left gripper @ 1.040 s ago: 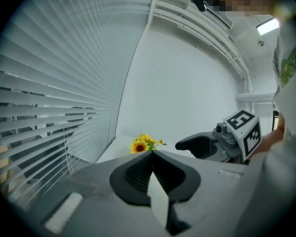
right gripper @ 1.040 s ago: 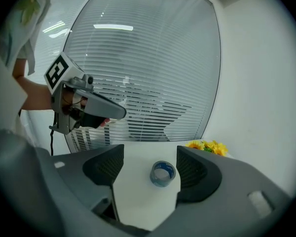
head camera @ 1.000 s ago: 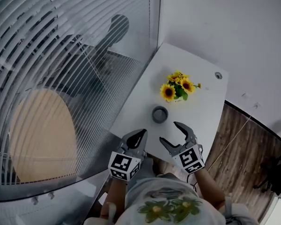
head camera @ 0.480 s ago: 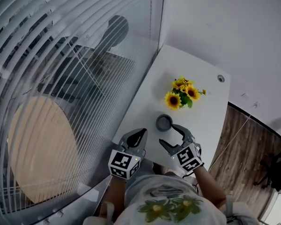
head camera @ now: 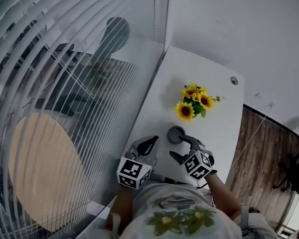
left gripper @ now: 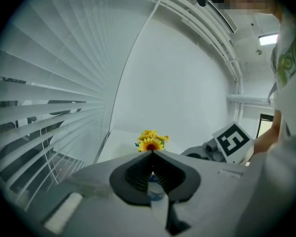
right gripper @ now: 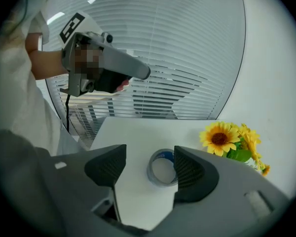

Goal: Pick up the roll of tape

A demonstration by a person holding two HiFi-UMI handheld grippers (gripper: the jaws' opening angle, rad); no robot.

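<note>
My right fingers [right gripper: 190, 169] are spread wide, nothing pinched. They've just been closing a little, with the roll of tape [right gripper: 151, 171] framed in the gap between them, closer to the right-hand pad, which overlaps the ring's far side in the right gripper view. The left-hand pad stands well off it. I can't tell whether the right-hand pad touches it.

Changed vs 1 second ago: in the head view my right gripper [head camera: 176, 146] was lower in the frame, clear of the roll. Now it has come up-frame and tipped down, with 1 fingertip at the edge of the roll of tape [head camera: 176, 133]. The roll hasn't shifted. It lies flat on the white table [head camera: 209, 73], lower centre of the frame, just below the sunflowers [head camera: 194, 101].

My left gripper [head camera: 148, 142] sits left of the roll near the table's lower edge. Its fingers are pressed together and it carries nothing. It has drifted a bit but plays no part here.

My read for the task: the approach is nearly done and the grasp hasn't started. Next the right fingers need to drop around the ring wall and squeeze, then lift. The risk is that the near pad nudges the light roll sideways toward the flowers before the other pad arrives.
</note>
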